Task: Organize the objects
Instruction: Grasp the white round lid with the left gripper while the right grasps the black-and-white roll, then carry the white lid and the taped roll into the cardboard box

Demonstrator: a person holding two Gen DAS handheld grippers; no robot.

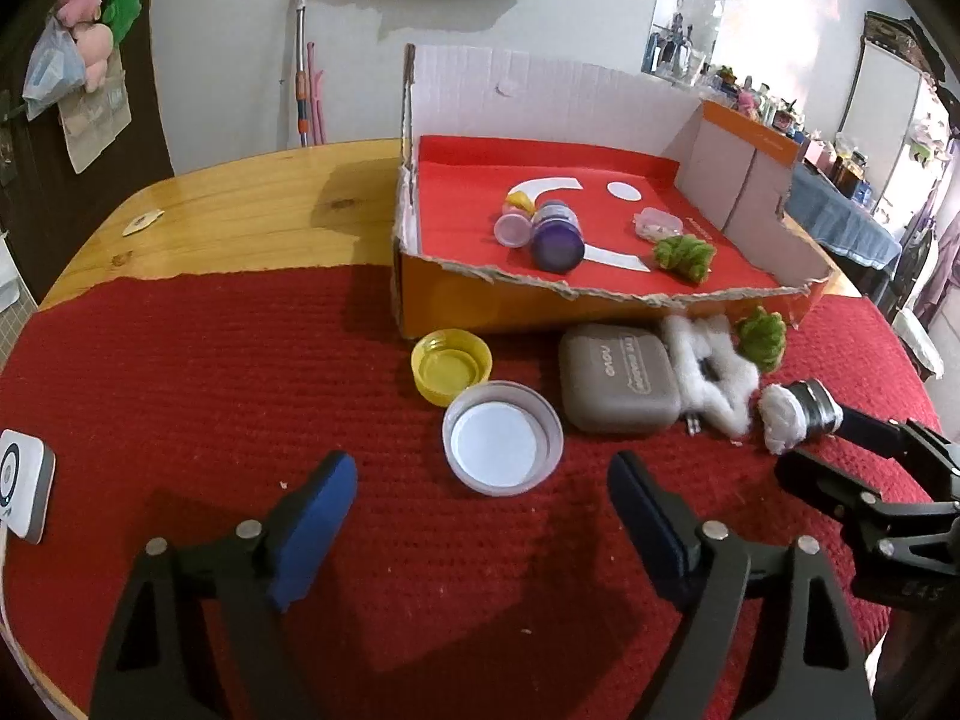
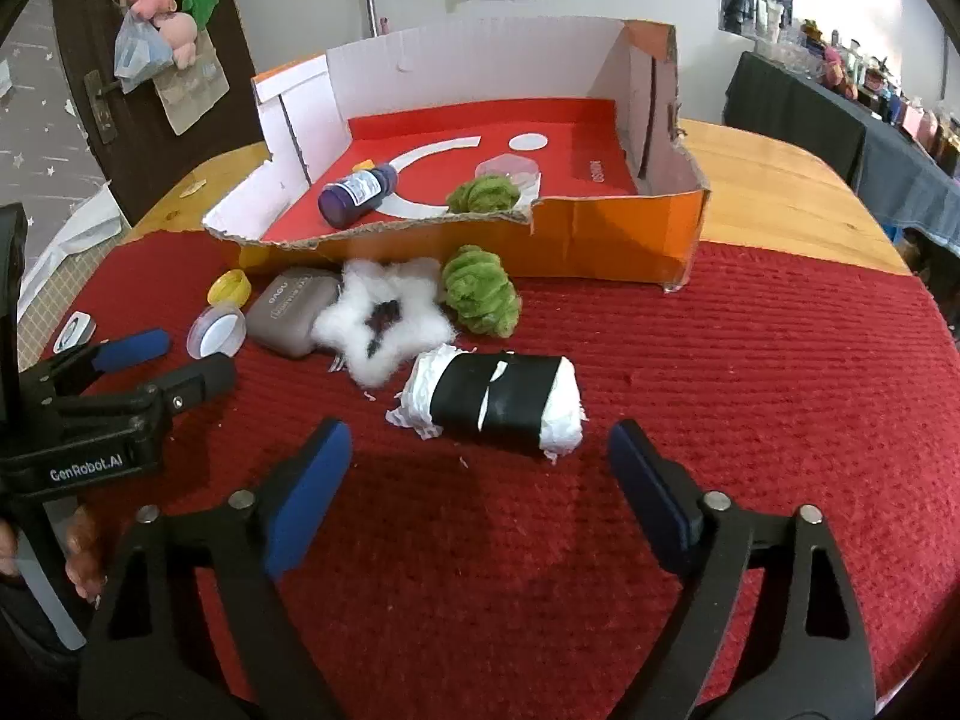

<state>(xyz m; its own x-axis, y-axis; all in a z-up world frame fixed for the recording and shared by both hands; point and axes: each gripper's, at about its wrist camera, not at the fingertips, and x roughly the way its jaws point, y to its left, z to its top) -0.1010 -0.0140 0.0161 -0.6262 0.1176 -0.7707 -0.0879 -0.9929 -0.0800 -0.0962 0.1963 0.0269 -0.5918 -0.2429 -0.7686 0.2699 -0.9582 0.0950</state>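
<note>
My left gripper [image 1: 480, 510] is open and empty, just short of a clear round lid [image 1: 503, 437] on the red mat; a yellow cap [image 1: 451, 366] lies behind it. My right gripper [image 2: 477, 477] is open and empty, its jaws either side of a white roll wrapped in black tape [image 2: 498, 405], not touching it. Beyond lie a grey case [image 2: 288, 312], a white fluffy star [image 2: 384, 324] and a green pom-pom [image 2: 483, 291]. The orange cardboard box [image 2: 600, 240] holds a purple bottle [image 2: 357, 192], another green pom-pom [image 2: 483, 192] and a small clear container [image 1: 657, 222].
The red mat [image 2: 750, 390] covers the near part of a wooden table [image 1: 240, 210]. A white device [image 1: 21, 483] lies at the mat's left edge. The box's torn front wall stands low behind the loose objects. A door with hanging plush toys [image 2: 162, 0] is at the far left.
</note>
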